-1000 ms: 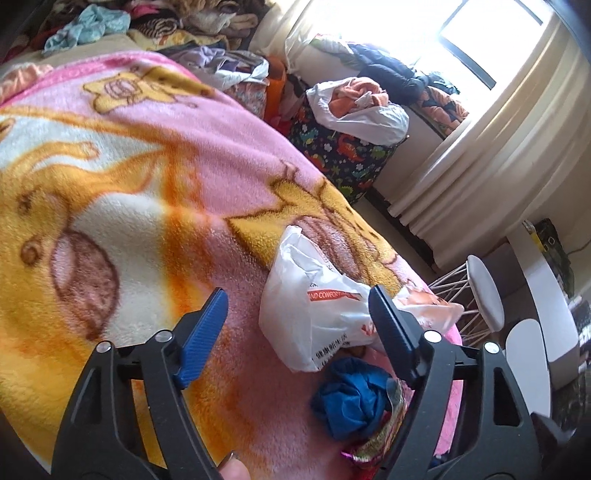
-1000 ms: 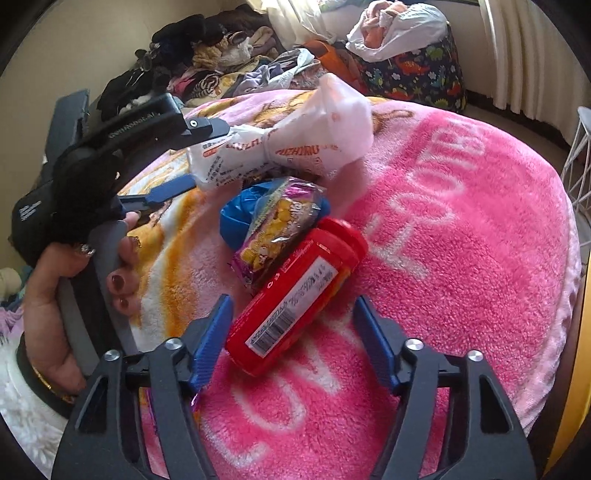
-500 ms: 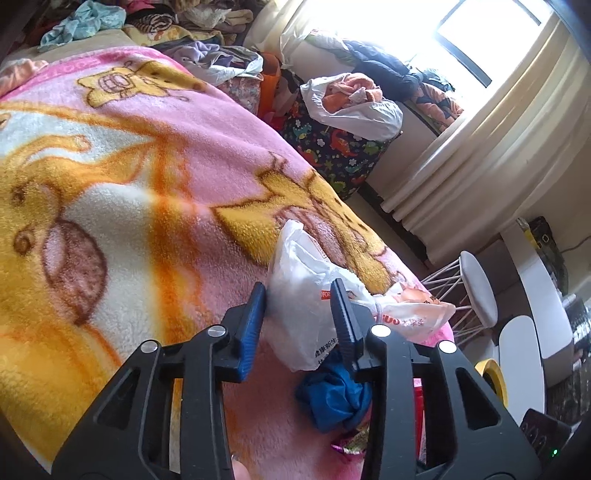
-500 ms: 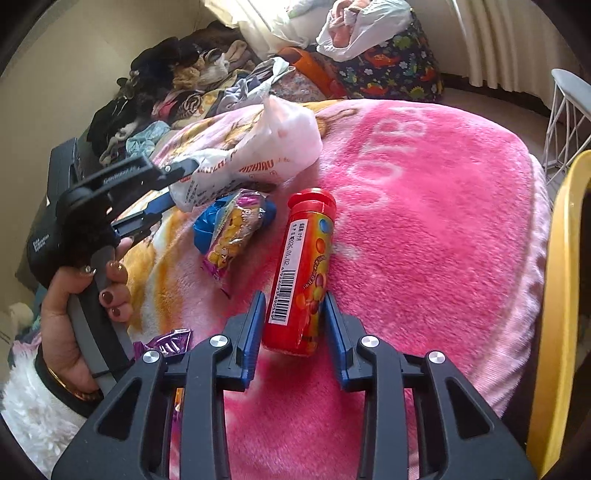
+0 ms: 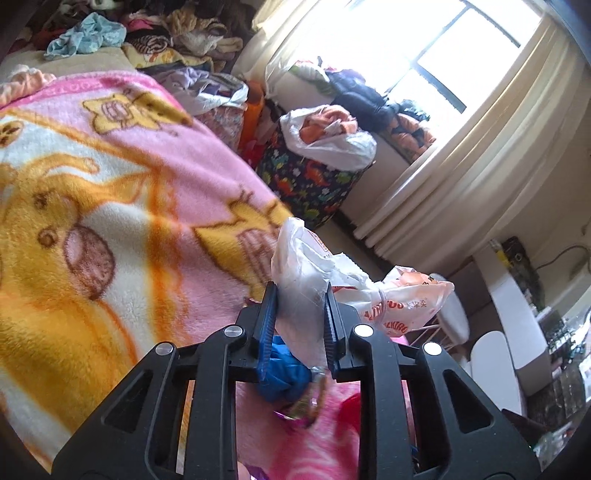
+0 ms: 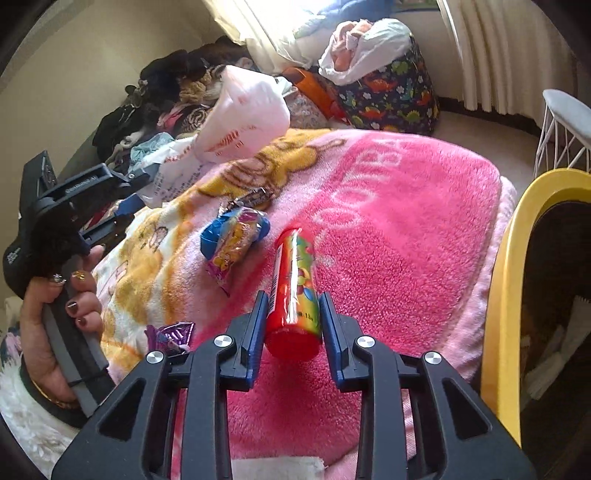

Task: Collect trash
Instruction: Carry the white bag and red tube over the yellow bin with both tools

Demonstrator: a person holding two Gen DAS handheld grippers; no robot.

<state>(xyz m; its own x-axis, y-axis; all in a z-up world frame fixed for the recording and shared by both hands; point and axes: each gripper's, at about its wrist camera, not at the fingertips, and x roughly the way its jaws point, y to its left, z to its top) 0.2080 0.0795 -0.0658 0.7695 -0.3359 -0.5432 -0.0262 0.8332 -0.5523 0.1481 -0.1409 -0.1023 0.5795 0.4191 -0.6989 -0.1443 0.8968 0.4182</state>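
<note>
My left gripper (image 5: 300, 325) is shut on a crumpled white plastic bag (image 5: 306, 280) with red print and holds it up off the pink blanket (image 5: 122, 158); the bag also shows lifted in the right wrist view (image 6: 243, 122). My right gripper (image 6: 293, 314) is shut on a red candy tube (image 6: 293, 291) and holds it just above the blanket (image 6: 399, 229). A blue crumpled wrapper (image 5: 284, 376) and a colourful snack packet (image 6: 234, 247) lie on the blanket between the grippers. A purple wrapper (image 6: 170, 334) lies near my right gripper's left finger.
A yellow-rimmed bin (image 6: 517, 266) stands at the bed's right edge. A dinosaur-print bag (image 6: 391, 96) topped with a white bag of clothes sits on the floor beyond the bed. Clothes are piled at the back (image 5: 155, 33). A white wire stool (image 6: 565, 125) stands at right.
Both grippers closed, the left on the white bag and the right on the red tube. The left then lifted the bag off the blanket; the tube now points along the right fingers.
</note>
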